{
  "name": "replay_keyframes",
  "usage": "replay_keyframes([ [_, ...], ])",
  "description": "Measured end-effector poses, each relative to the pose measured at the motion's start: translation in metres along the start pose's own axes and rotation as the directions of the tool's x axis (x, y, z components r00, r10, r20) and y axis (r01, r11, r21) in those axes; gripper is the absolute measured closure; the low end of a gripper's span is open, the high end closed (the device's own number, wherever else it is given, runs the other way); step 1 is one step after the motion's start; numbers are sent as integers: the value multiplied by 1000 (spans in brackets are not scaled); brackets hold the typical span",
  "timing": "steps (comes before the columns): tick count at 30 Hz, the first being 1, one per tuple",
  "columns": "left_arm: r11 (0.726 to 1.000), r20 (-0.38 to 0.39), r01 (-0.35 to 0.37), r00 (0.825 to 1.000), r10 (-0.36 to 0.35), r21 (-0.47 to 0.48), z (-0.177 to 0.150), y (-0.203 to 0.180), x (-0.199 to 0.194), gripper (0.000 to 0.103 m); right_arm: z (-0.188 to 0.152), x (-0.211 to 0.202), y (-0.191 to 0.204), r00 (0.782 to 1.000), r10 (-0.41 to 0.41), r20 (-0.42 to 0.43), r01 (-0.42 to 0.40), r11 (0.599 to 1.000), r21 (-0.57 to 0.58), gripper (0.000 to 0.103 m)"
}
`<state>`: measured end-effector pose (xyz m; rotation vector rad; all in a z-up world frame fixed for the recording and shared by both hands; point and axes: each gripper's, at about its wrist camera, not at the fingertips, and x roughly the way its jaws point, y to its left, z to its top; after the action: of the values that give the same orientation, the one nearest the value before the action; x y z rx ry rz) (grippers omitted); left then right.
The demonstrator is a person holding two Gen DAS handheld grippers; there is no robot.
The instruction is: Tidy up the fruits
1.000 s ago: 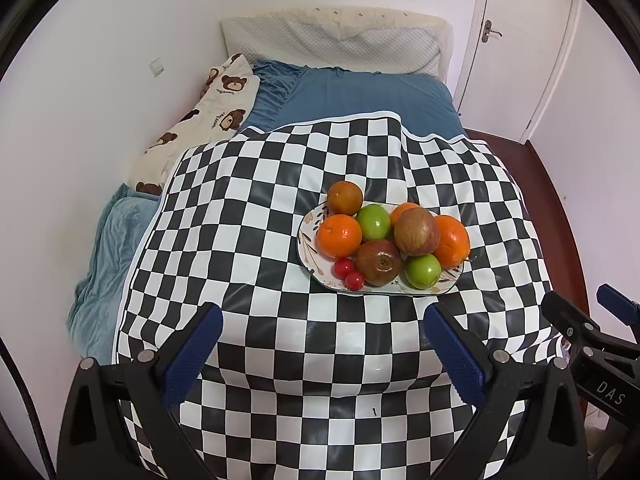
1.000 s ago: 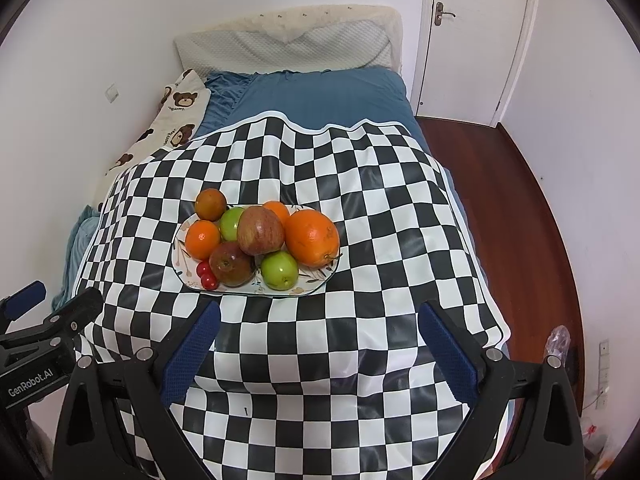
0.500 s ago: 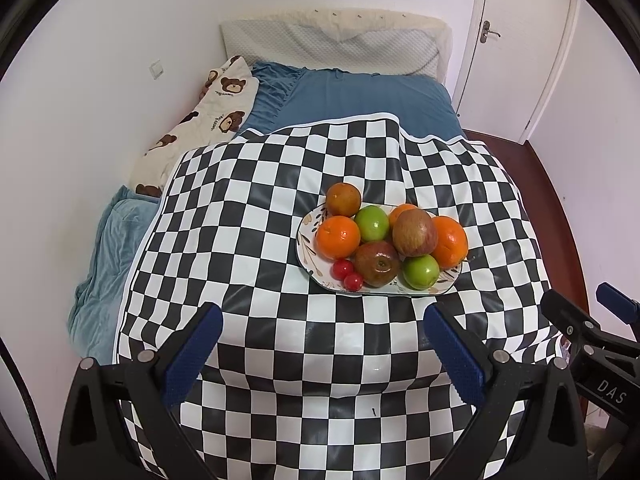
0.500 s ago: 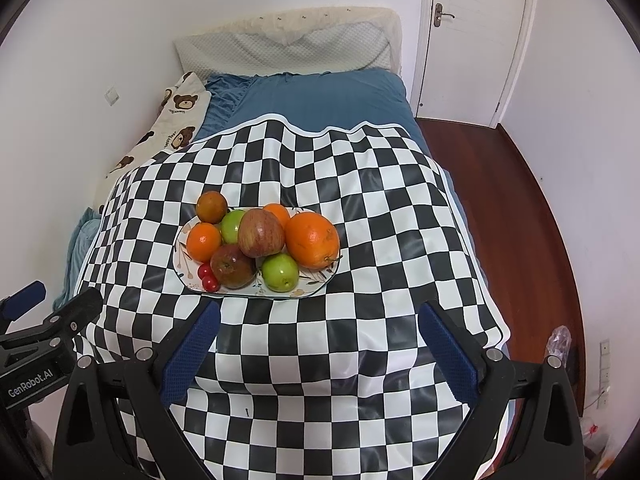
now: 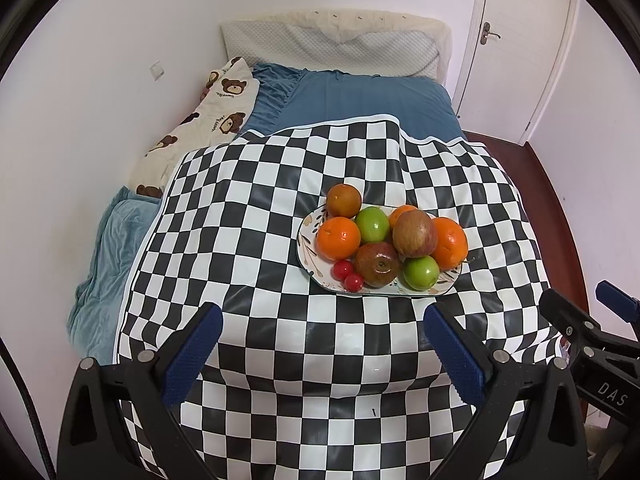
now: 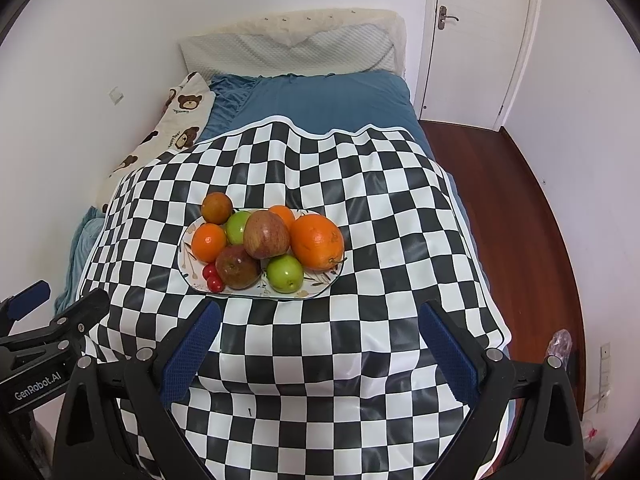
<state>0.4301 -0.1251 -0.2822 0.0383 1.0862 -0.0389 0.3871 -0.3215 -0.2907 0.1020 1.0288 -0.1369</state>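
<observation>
- Left wrist view, nearest first: my left gripper point(image 5: 320, 350) hangs with its blue-padded fingers point(image 5: 192, 354) spread wide, holding nothing and touching nothing, over the near part of the black-and-white checkered cloth point(image 5: 280, 320).
- Since a second ago the plate has slid only a shade lower in both views, so I have crept barely closer; no fruit has shifted, and the pile reads the same for the task.
- In the right wrist view my right gripper point(image 6: 318, 346) is likewise spread wide and empty, short of the plate's near rim.
- Beyond the fingers, the oval white floral-print plate point(image 5: 310, 258) sits on the cloth, well apart from both grippers.
- At the plate's near-left edge lie two small red cherry tomatoes point(image 5: 348, 276); just right of them a dark red apple point(image 5: 378, 264) and a green apple point(image 5: 420, 272).
- Above those, a round orange point(image 5: 338, 238) on the left, a red-yellow apple point(image 5: 414, 234) riding on top of the heap, a large orange point(image 5: 452, 242) on the right.
- At the plate's far-left rim sits a brownish-orange round fruit point(image 5: 343, 200).
- The fruit all lies gathered on the plate; I judge that fits either a heap awaiting sorting or one already collected.
</observation>
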Motion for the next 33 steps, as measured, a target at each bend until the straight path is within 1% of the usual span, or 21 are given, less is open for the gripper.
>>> replay_keyframes([
  [13,1000,0,-4,1000,4,6,-2,0,0,0,-1,2,8,999,23,-25,-23,999,-22,2],
  [33,1000,-1,-5,1000,5,6,-4,1,-1,0,-2,1,8,999,29,-22,-30,999,-27,2],
])
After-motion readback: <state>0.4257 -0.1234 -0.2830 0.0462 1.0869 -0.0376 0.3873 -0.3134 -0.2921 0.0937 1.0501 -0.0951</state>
